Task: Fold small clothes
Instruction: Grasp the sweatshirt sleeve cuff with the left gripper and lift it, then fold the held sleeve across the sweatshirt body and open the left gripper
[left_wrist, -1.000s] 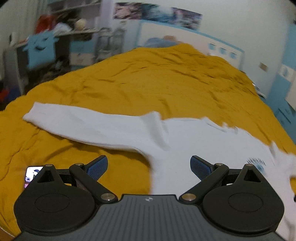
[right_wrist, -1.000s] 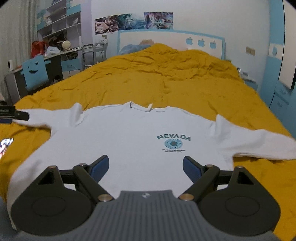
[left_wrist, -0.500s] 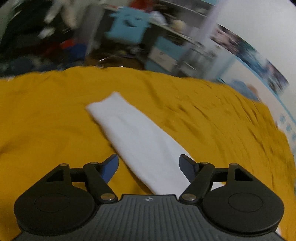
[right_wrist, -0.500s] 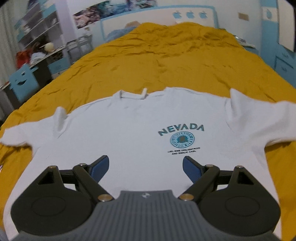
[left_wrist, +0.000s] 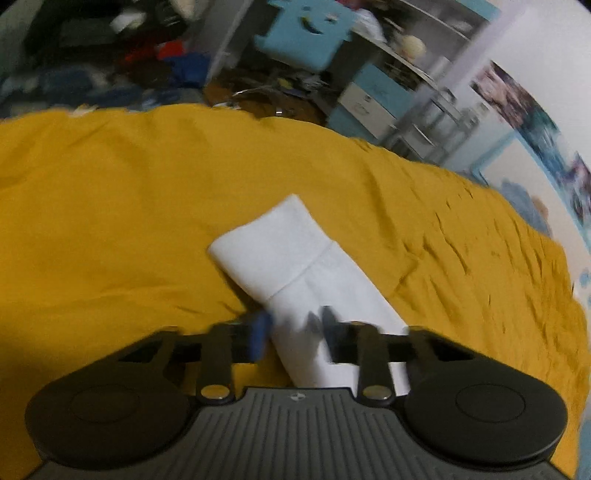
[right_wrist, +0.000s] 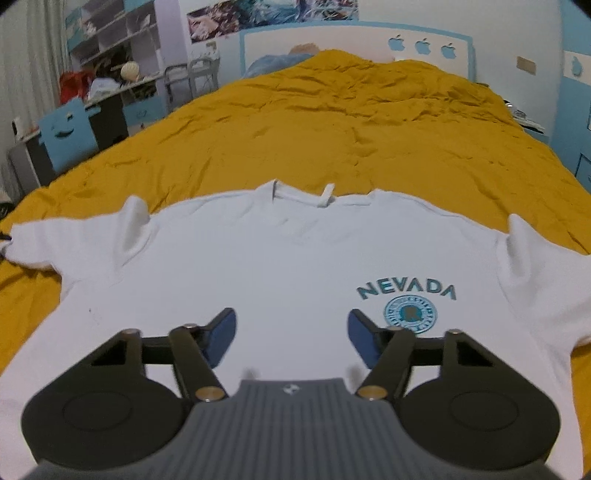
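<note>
- The mustard-yellow bedspread (right_wrist: 369, 122) covers the whole bed, wrinkled toward twelve o'clock in the right wrist view.
- A white sweatshirt (right_wrist: 258, 266) lies flat on it, face up, collar at twelve o'clock, its teal NEVADA print (right_wrist: 406, 291) at three o'clock.
- Its left sleeve (left_wrist: 295, 266) runs from the left gripper toward eleven o'clock, cuff (left_wrist: 269, 243) at the far end.
- The left gripper (left_wrist: 295, 328) has its blurred fingers partly closed around the sleeve; a firm pinch I cannot tell.
- The right gripper (right_wrist: 290, 332) hovers over the sweatshirt's body, fingers spread wide, holding nothing.
</note>
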